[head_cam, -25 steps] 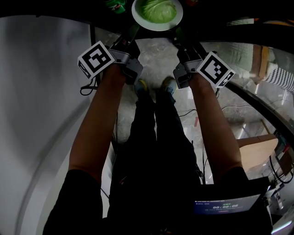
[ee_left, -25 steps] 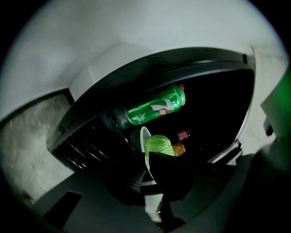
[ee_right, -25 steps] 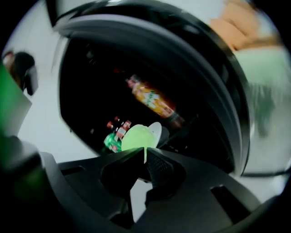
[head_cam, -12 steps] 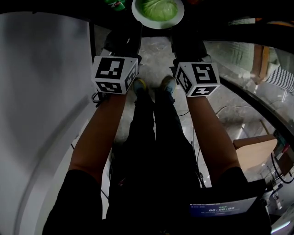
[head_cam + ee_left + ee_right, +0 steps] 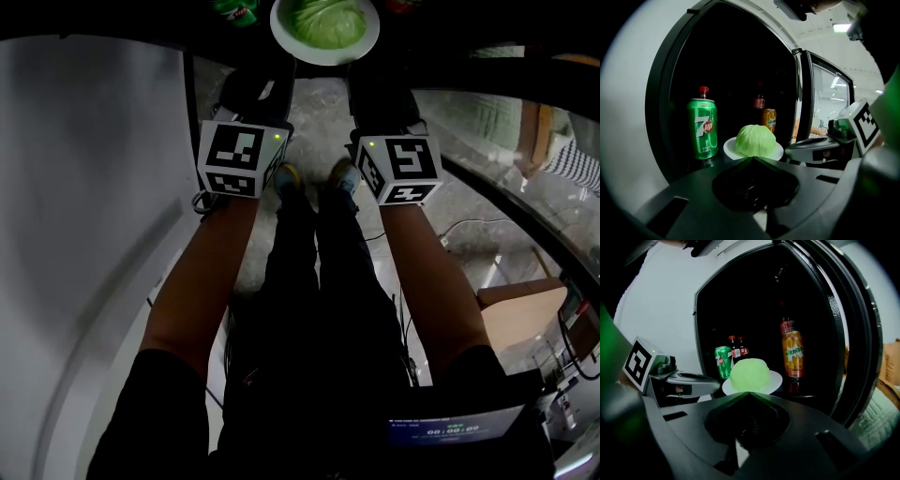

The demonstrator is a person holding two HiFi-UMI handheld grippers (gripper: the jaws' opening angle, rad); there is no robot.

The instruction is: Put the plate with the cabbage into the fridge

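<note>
Plate [image 5: 778,151] with cabbage [image 5: 756,139] lies flat inside the fridge [image 5: 740,70], as the task wants, on the shelf straight ahead of both claws, just past their tips. 7up can [image 5: 703,129] sits left of it, Mirinda bottle [image 5: 793,355] right. Left claw [image 5: 752,159] and right claw [image 5: 747,393] are pressed together, pinching nothing, and look equally near. Shelf room is tight.

Pale green cabbage [image 5: 755,139], white plate [image 5: 729,148], green can [image 5: 703,129] with white lettering, orange can [image 5: 793,354], black fridge [image 5: 740,61] interior.
</note>
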